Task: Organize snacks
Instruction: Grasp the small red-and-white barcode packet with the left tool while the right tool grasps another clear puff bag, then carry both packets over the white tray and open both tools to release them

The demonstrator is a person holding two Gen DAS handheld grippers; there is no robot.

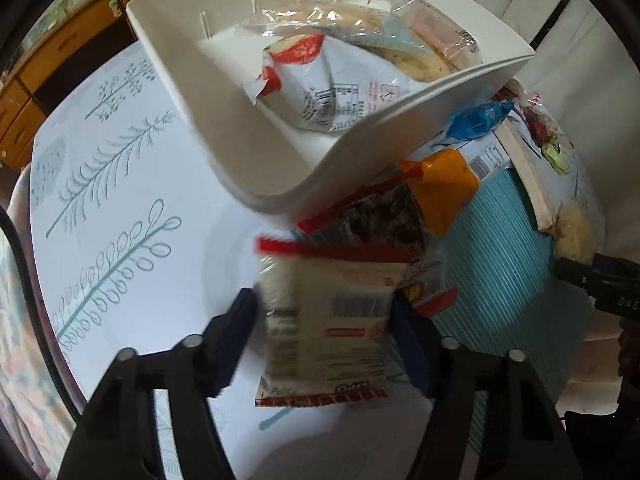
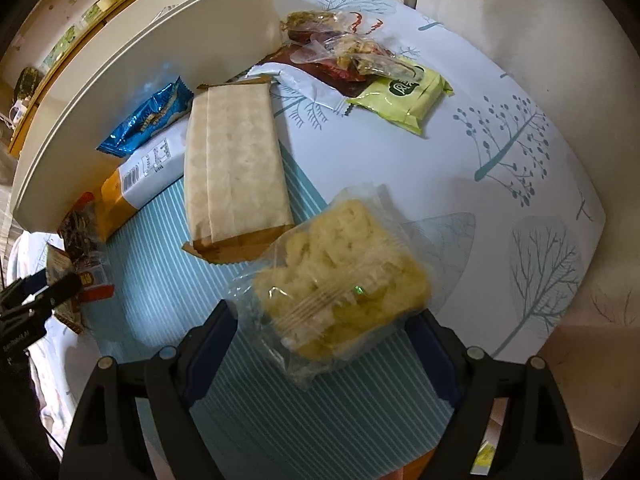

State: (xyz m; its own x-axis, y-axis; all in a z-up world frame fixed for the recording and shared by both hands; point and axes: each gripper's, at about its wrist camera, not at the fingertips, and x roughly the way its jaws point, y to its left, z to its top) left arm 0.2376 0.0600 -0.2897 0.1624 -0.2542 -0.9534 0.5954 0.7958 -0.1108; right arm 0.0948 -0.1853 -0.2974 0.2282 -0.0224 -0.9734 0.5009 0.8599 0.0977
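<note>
Down beside the white bin [image 1: 280,128], the left gripper [image 1: 324,316] has its jaws about a cream red-edged packet [image 1: 328,320], contact unclear. Further right of the bin, the right gripper [image 2: 320,328] gapes wide around a clear yellow-snack bag [image 2: 340,276].

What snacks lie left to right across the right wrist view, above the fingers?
Blue foil packet → orange-and-white pack → long tan wrapped bar → clear bag of pale yellow snacks → light green packet.
</note>
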